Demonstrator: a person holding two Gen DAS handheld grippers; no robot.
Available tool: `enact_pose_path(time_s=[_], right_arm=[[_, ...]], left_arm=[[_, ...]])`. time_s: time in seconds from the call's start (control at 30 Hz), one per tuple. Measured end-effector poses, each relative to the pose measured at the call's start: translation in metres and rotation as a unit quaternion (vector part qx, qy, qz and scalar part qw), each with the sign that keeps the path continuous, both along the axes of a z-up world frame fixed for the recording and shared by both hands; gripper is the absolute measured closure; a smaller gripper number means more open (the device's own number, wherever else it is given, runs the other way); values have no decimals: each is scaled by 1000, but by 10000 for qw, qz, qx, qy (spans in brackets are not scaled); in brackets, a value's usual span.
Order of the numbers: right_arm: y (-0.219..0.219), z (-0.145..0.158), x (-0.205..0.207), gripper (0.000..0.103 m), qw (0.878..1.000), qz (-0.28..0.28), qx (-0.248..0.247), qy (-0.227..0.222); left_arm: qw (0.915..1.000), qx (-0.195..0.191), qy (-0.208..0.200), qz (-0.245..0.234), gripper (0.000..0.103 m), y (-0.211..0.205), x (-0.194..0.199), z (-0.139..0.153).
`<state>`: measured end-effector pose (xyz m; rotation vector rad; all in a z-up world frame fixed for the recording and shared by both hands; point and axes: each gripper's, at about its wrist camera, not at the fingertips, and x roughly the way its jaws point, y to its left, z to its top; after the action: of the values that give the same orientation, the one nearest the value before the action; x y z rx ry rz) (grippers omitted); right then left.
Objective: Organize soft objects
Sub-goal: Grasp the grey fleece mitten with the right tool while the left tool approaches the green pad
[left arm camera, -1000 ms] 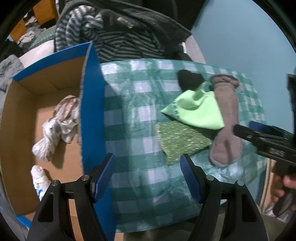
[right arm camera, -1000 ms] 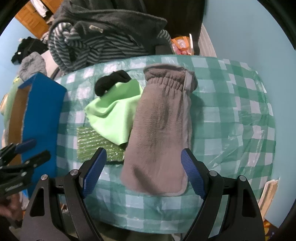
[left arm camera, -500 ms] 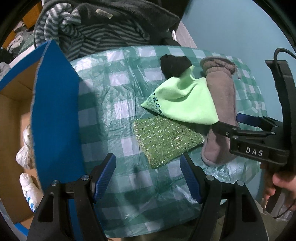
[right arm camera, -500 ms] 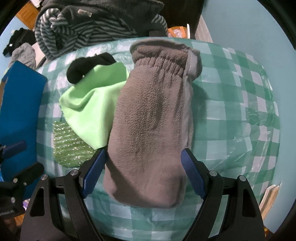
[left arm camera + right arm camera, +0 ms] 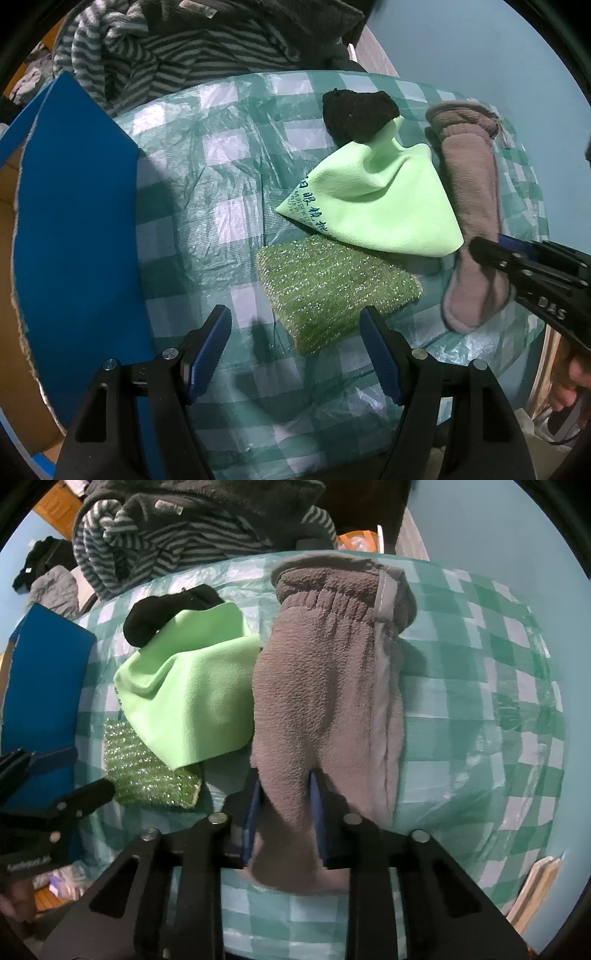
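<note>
Soft items on a checked tablecloth; right gripper pinching the grey fleece mitten.

The right gripper (image 5: 284, 812), its jaws having just been closing, is clenching a fold at the near end of the grey fleece mitten (image 5: 325, 686), which is lying lengthwise toward the tablecloth's (image 5: 207, 192) right edge. The left gripper (image 5: 295, 350) is hanging released over the near edge, nothing between its blue pads (image 5: 208, 354), just short of the glittery green scouring pad (image 5: 332, 284). A lime microfibre cloth (image 5: 380, 210) is overlapping the pad and touching the mitten; a black knitted item (image 5: 358, 114) is sitting at its far corner. A blue-walled cardboard box (image 5: 77, 229) is standing at the left edge.
</note>
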<state>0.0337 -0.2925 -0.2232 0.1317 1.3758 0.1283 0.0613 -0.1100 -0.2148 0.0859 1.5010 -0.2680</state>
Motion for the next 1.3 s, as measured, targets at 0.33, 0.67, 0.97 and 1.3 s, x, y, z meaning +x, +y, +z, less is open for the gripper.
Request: enact_pose_path(time_s=[0.33, 0.67, 0.97, 1.3], right_arm=[[-43, 2, -24, 84, 9989, -436, 24, 159], [-60, 17, -26, 35, 9963, -833, 217, 45], [-39, 9, -8, 31, 9967, -785, -130, 151], [-34, -10, 4, 33, 9945, -856, -472, 371]], left_arm=[[9997, 50, 105, -216, 29, -14, 11, -15], [9997, 12, 132, -190, 29, -17, 10, -16], [9997, 66, 12, -224, 23, -21, 12, -12], [9997, 25, 223, -19, 19, -21, 17, -33]])
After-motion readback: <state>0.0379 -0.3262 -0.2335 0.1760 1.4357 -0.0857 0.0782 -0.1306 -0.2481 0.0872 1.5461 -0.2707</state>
